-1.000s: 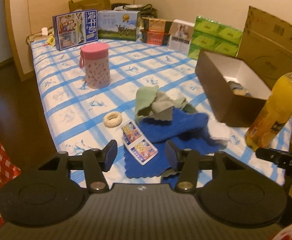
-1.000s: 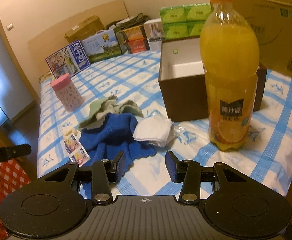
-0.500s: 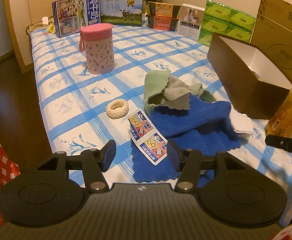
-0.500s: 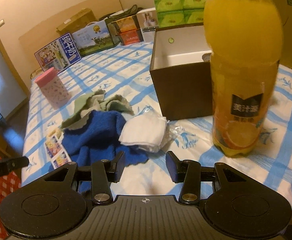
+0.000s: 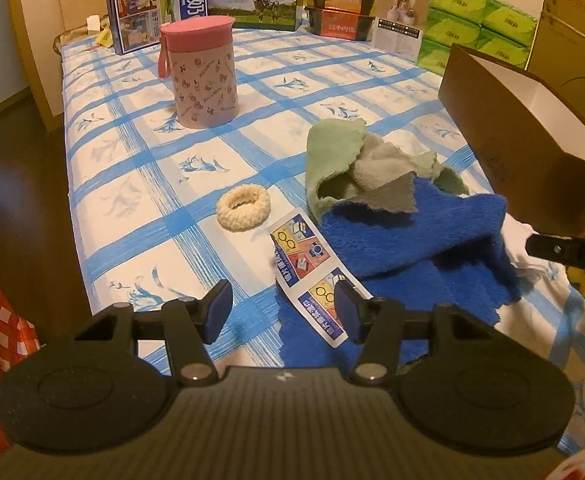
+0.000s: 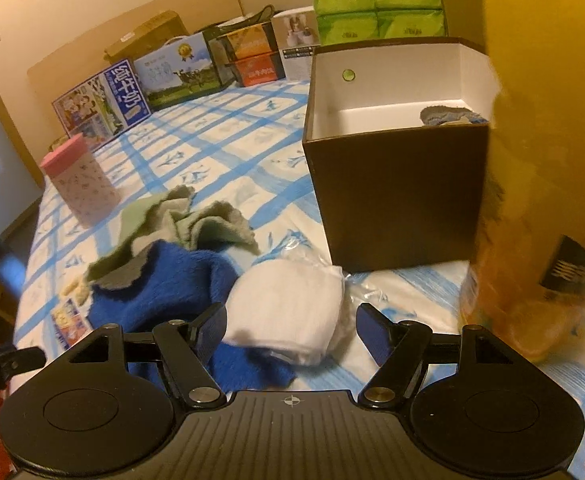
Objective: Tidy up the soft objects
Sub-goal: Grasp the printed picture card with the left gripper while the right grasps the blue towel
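white cloth (image 6: 288, 312): folded soft bundle on the bed (image 5: 140, 184), just ahead of the right gripper (image 6: 291, 330), lying against the blue towel (image 6: 160, 288). Looks light and squishy, so I'd pinch it across the thick folded middle, not a loose edge.
blue towel: fluffy and floppy, bulkiest of the lot. It'll sag and drag, so bunch it up where it's heaped.
green cloths (image 5: 340, 160): thin, crumpled, partly tucked under the towel. Next to no weight.
woolly ring (image 5: 243, 209): small, sits apart on the bed, easy nip on one side.
brown box (image 6: 396, 196): open top, some fabric already inside. My guess is that's where the stuff goes.
right gripper: jaws opening, nothing pinched yet, white cloth between and ahead of them.
left gripper (image 5: 283, 312): about half open, empty, over the leaflet (image 5: 308, 272).
writing: milk carton (image 5: 154, 4) reads 纯牛奶; "DA" on the other gripper's finger. Juice bottle (image 6: 540, 168) label is too blurry.
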